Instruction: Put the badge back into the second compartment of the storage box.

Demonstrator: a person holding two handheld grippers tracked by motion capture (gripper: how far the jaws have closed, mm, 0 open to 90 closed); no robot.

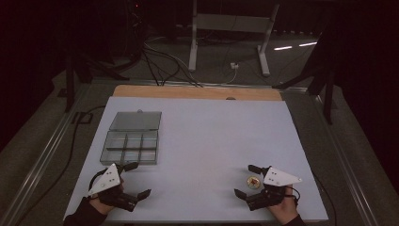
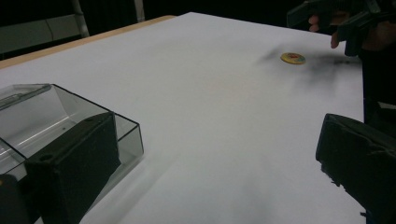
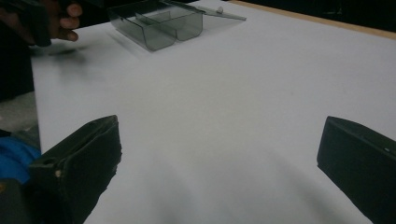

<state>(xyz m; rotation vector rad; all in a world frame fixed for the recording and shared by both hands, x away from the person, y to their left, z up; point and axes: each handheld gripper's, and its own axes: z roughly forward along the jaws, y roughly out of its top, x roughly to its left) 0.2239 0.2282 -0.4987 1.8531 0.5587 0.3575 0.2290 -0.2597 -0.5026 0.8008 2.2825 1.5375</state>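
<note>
White sheeting covers the table (image 1: 197, 141); dark room beyond. Your right tongs (image 1: 246, 181) stand wide open and empty, flanking the small yellow disc (image 1: 254, 181). Judge it light, stiff, thin: grip its edges. Your left tongs (image 1: 137, 179), equally open and empty, sit beside the clear compartment box (image 1: 131, 141).

My left gripper (image 1: 137, 179) has matte black jaws, blocky and rough-edged, with a pale three-cornered plate on top dotted with small dark holes. My right gripper (image 1: 246, 181) is built the same, with a thin black cable trailing off. Dark sleeves cover my wrists.
</note>
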